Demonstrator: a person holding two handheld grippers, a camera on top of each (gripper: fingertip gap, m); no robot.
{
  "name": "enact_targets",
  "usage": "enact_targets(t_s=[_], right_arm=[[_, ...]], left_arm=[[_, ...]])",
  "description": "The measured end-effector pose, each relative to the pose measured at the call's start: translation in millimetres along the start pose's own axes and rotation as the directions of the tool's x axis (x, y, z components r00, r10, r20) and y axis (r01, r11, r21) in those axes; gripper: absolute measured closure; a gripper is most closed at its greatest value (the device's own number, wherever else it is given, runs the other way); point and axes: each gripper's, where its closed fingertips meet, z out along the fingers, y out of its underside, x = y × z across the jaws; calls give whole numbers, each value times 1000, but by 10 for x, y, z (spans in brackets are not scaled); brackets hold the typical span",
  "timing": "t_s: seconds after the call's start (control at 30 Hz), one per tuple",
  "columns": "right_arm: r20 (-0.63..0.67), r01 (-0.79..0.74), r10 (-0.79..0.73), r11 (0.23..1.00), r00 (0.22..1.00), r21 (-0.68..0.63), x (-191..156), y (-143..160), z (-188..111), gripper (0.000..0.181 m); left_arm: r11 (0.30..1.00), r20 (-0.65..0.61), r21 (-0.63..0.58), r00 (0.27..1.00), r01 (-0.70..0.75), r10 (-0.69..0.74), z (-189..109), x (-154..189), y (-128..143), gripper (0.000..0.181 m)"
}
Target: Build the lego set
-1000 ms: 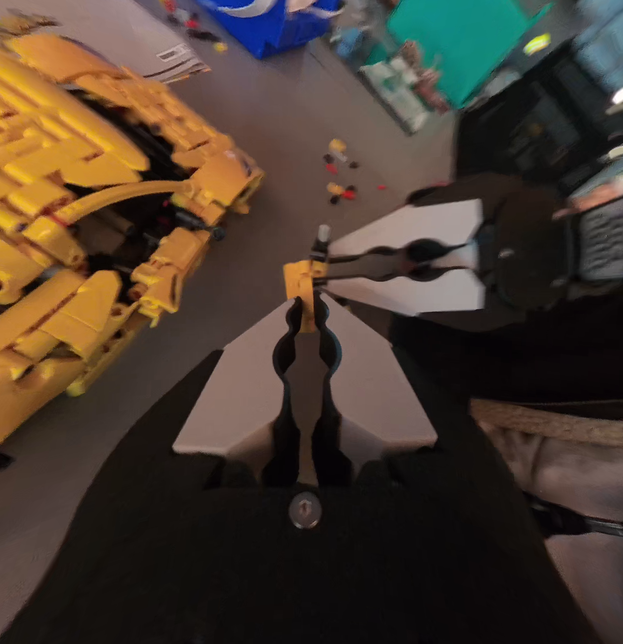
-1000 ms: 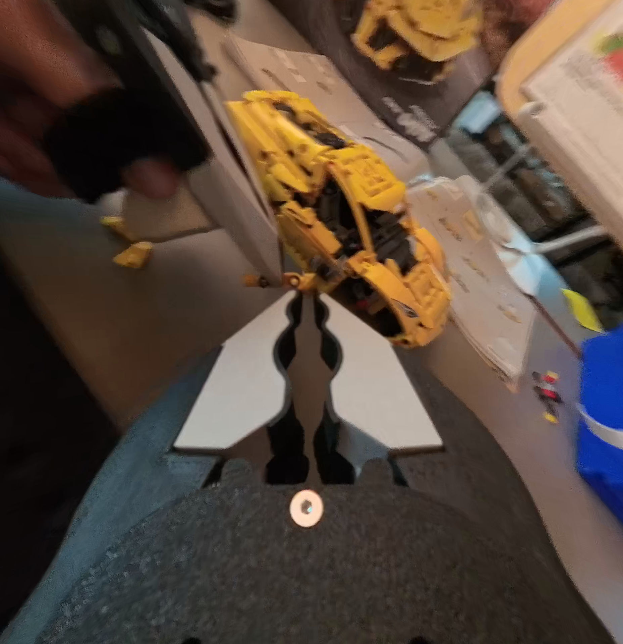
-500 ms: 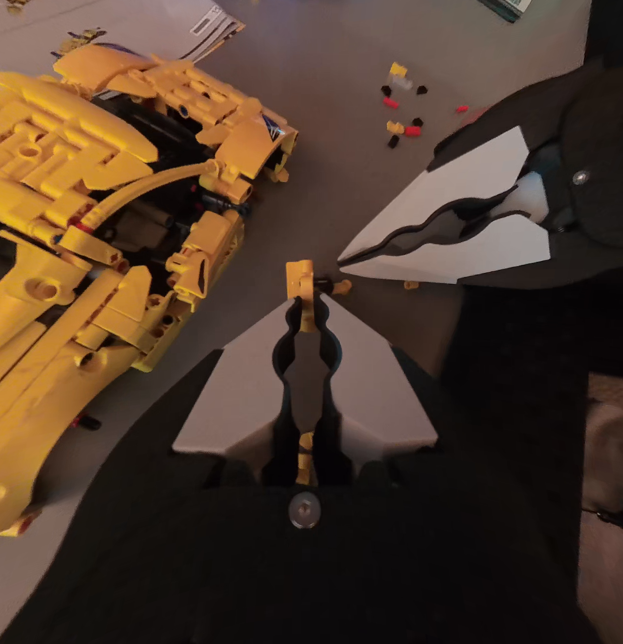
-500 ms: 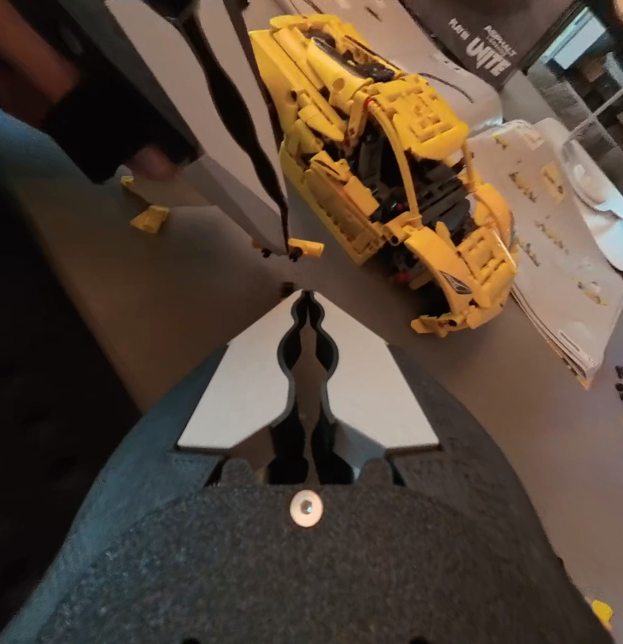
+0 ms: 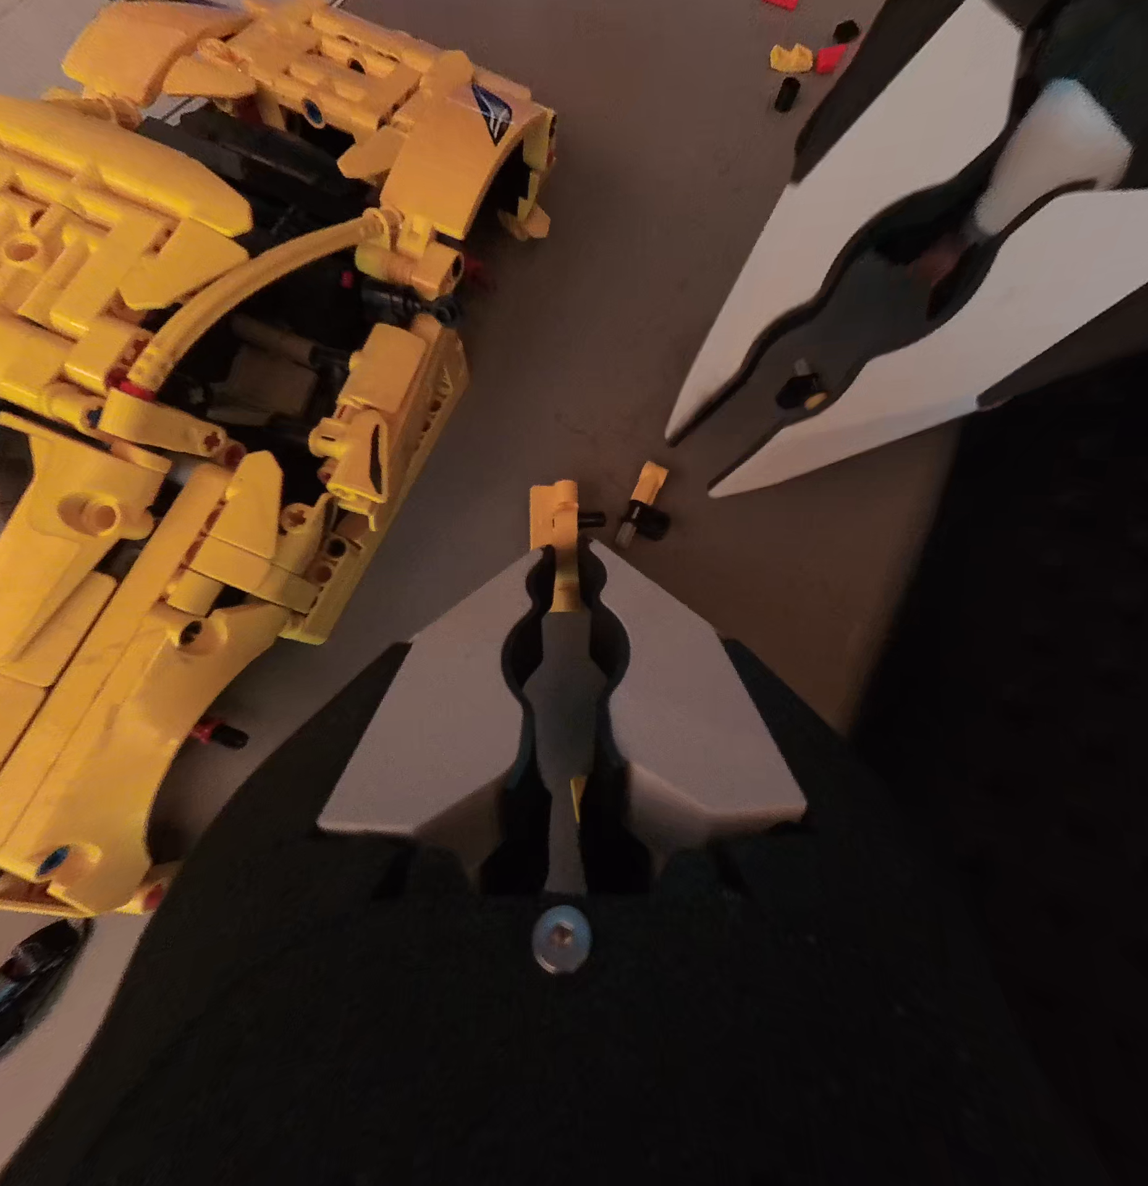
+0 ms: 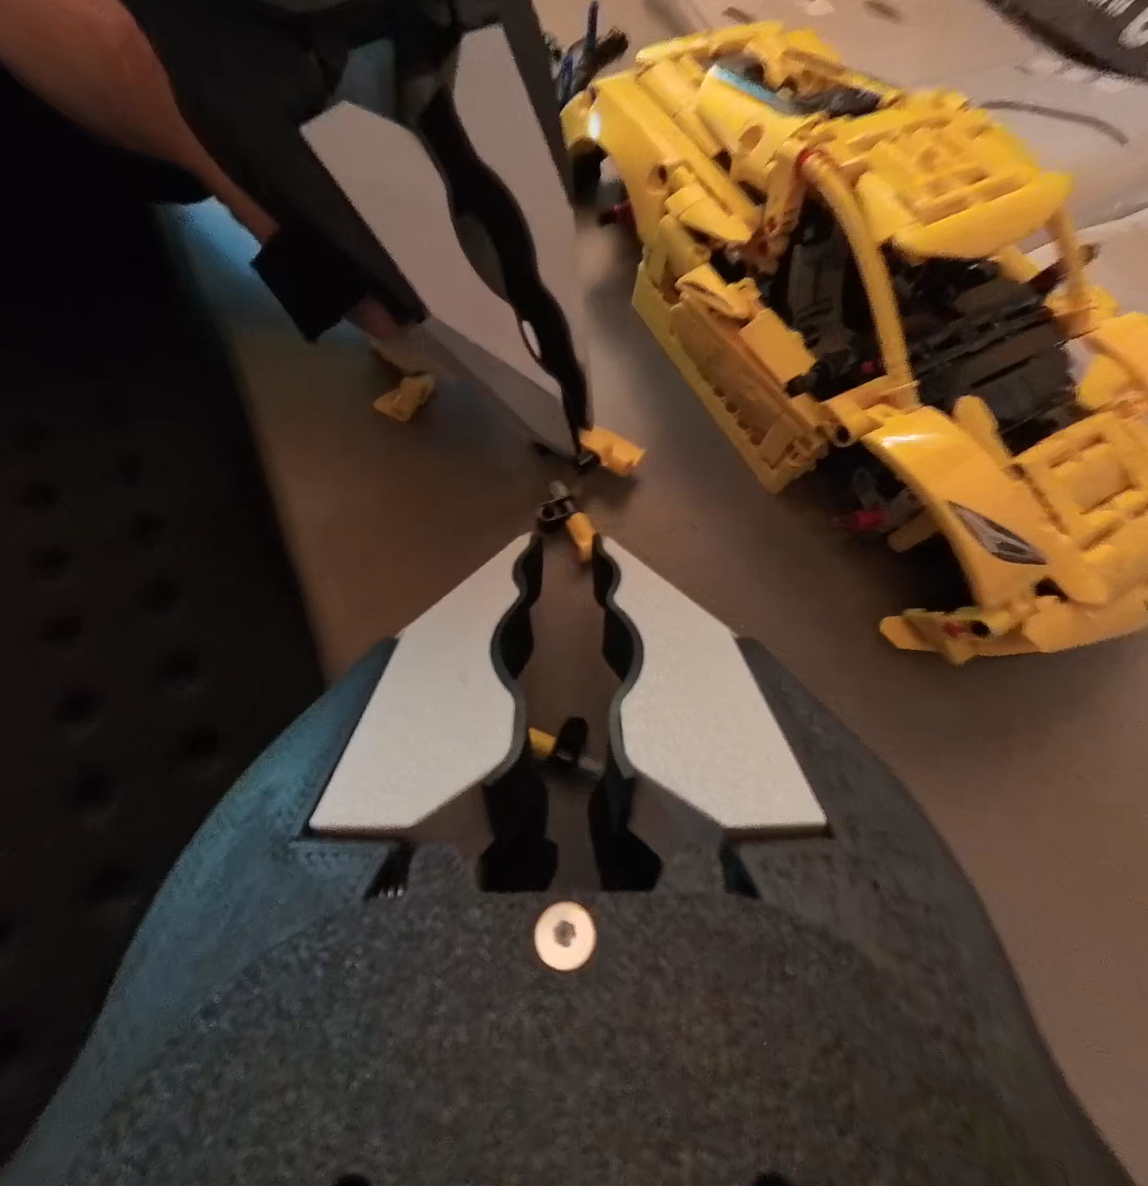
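The big yellow lego car [image 5: 205, 385] lies on the grey table and also shows in the right wrist view [image 6: 879, 321]. My left gripper [image 5: 562, 552] is shut on a small yellow piece [image 5: 554, 513] with a black pin, held low over the table. It also shows in the right wrist view [image 6: 574, 443]. My right gripper [image 6: 568, 542] is open and empty. A small yellow and black pin piece [image 6: 568, 516] lies on the table just ahead of its tips. That piece [image 5: 642, 507] lies between the two grippers.
Loose small red, black and yellow pieces [image 5: 809, 61] lie at the far side. A yellow piece [image 6: 404, 398] lies behind the left gripper. A dark part [image 5: 26, 975] lies by the car's near end. The table edge [image 6: 270, 513] runs along the left. My right fingertips sit around 4 cm from my left ones.
My right gripper has opened and drawn back from the left one. The small pin piece it held against the yellow piece now lies on the table. Both grippers came lower.
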Motion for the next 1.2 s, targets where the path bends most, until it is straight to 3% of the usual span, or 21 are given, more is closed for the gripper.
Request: enact_targets(t_s=[0.1,0.37,0.57,0.7,0.77,0.83,0.93,1.2], right_arm=[[92,-31,35,998,995,-51,-131,62,29,169],[56,-29,33,997,998,-77,-50,73,97,148],[-58,-48,44,996,997,-70,81,16,80,154],[-45,-96,90,987,995,-127,85,62,141,171],[1,-13,14,991,1000,-131,24,64,128,173],[136,92,-74,987,988,-130,-158,70,96,173],[267,132,-99,985,959,-110,-260,74,73,174],[347,211,-143,963,927,-167,-261,61,108,173]], left_arm=[[1000,-1,-6,1000,-11,11,11,20,7,175],[999,-90,-17,995,-37,35,40,234,19,175],[1000,-41,-14,999,-28,28,28,123,18,175],[998,4,-20,998,-68,68,22,56,29,175],[993,0,-21,993,-120,120,17,69,36,175],[983,-11,-22,983,-181,181,14,104,46,175],[978,-46,-11,977,-208,208,17,171,49,175],[948,-64,6,946,-320,319,23,267,54,174]])
